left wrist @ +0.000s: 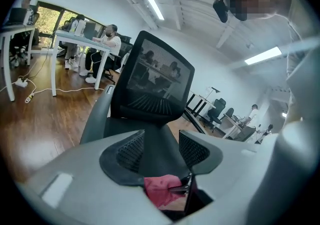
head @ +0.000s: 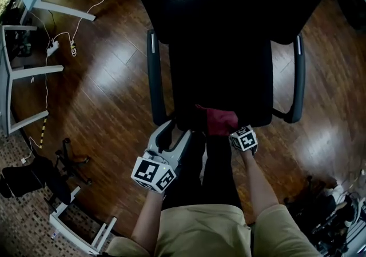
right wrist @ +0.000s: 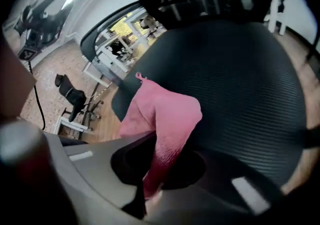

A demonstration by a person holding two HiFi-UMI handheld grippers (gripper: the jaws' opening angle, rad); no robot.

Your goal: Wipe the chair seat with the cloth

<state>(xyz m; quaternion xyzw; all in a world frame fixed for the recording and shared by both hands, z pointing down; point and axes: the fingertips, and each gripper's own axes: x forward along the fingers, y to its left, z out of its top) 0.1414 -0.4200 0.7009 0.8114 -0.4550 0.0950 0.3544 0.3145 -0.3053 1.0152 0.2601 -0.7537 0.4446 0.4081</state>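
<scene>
On the near edge of the chair seat (right wrist: 240, 79) the right tool (right wrist: 160, 169) pinches the cloth (right wrist: 165, 114), left tool (left wrist: 160, 151) spread and empty; wiping looks barely begun, so next probably a sweep toward the far side.

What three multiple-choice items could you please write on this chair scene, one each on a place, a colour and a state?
1. Where is the cloth on the chair seat?
A. At the front edge, nearest the person
B. Against the backrest
C. On an armrest

2. What colour is the cloth?
A. Blue
B. White
C. Pink-red

3. What is the state of the left gripper?
A. Shut on the cloth
B. Open, gripping nothing
C. Out of every view

Answers:
1. A: the head view shows the cloth at the seat's near edge.
2. C: the right gripper view shows it pink-red, pinched by the right gripper.
3. B: the left gripper view shows its jaws apart, closed on nothing.
</scene>
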